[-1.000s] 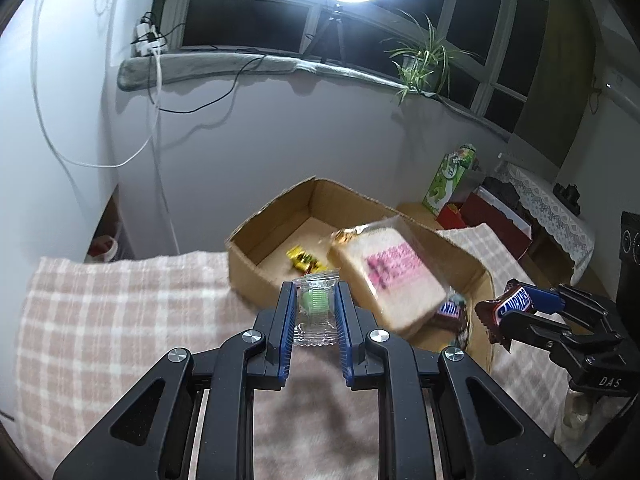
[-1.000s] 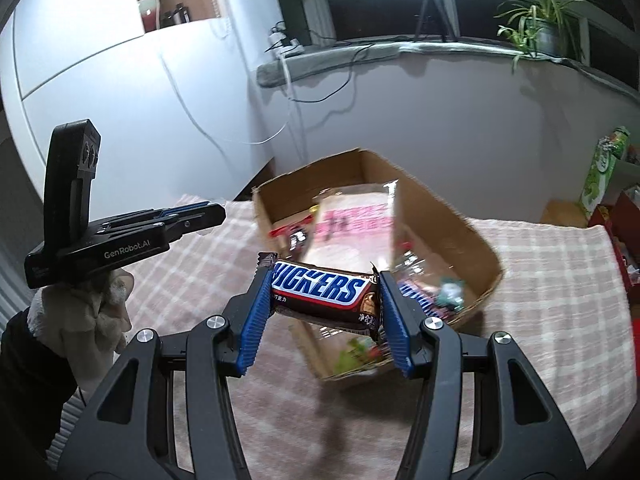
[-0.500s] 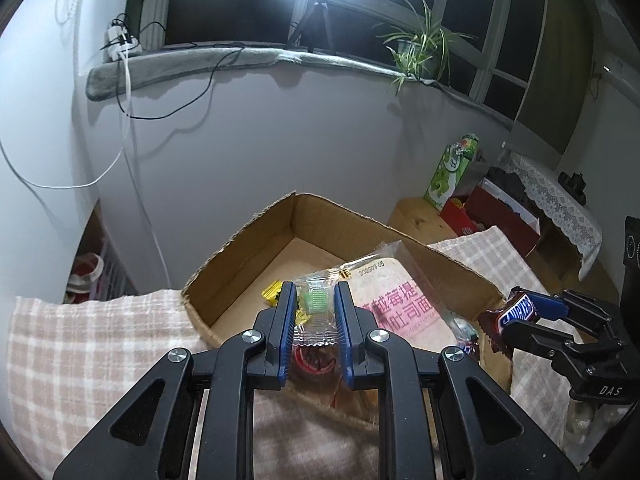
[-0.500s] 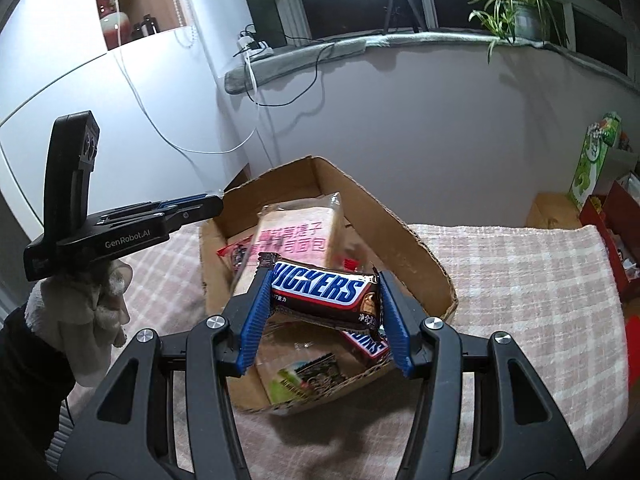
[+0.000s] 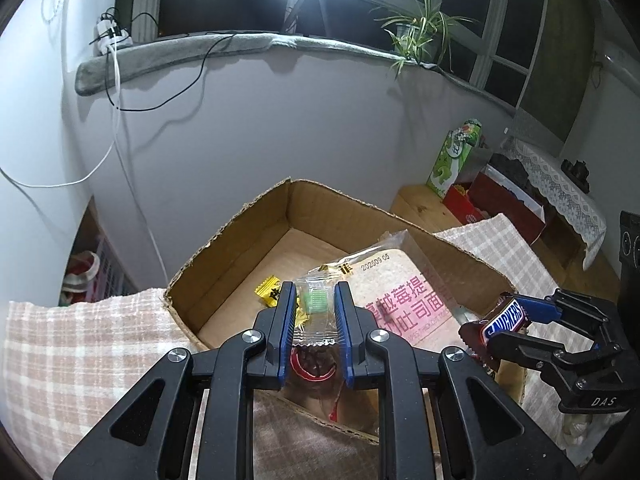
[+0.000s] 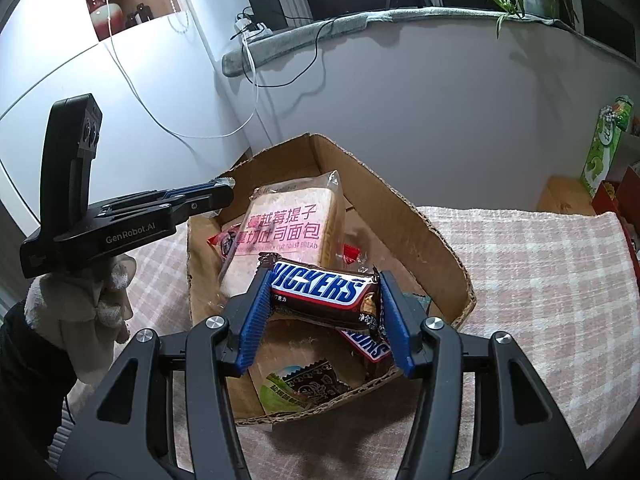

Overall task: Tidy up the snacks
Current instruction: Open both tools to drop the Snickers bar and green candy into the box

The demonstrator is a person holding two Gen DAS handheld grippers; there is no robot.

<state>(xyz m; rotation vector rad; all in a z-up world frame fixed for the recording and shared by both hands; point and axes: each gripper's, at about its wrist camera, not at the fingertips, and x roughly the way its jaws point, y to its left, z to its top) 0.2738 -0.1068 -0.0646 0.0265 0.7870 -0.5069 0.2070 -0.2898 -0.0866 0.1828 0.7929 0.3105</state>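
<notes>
While a Snickers bar [image 6: 325, 295] sits clamped crosswise in the right gripper [image 6: 324, 312] above the cardboard box [image 6: 436, 236], the left gripper [image 5: 315, 316] pinches a clear packet with a green candy [image 5: 316, 300] over that box, beside the packaged toast bread [image 5: 404, 300].

My left wrist camera looks forward along its fingers, close above the near left corner of the cardboard box [image 5: 256, 236]. My right wrist camera faces the same box [image 6: 436, 240] from its right side. Both views share the box and windowsill [image 5: 192, 54] [image 6: 320, 36].
</notes>
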